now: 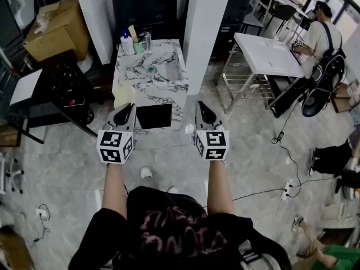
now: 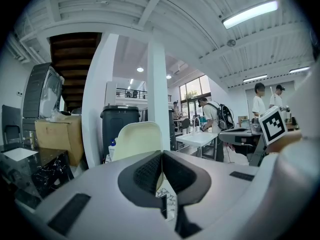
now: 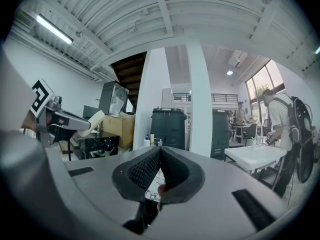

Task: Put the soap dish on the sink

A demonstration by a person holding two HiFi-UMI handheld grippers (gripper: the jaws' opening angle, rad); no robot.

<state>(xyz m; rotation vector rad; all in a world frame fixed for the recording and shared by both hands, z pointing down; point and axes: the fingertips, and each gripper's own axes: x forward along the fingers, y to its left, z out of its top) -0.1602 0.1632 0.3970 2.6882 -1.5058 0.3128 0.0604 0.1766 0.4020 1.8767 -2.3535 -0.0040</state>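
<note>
cardboard box [image 1: 56,30] far L, atop stack | black desk [image 1: 67,91] below it, white sheet [image 1: 25,86] on its L end | white pillar [image 1: 205,27] centre | white worktop [image 1: 267,52] R, person w/ backpack [image 1: 323,38] at its far side | black bin [image 2: 120,129] by pillar | pwr strip [image 1: 288,189] + cable on floor [image 1: 67,167], R

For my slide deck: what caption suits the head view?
Left tool holds a cream soap dish before the marble sink; right tool shut.
</note>
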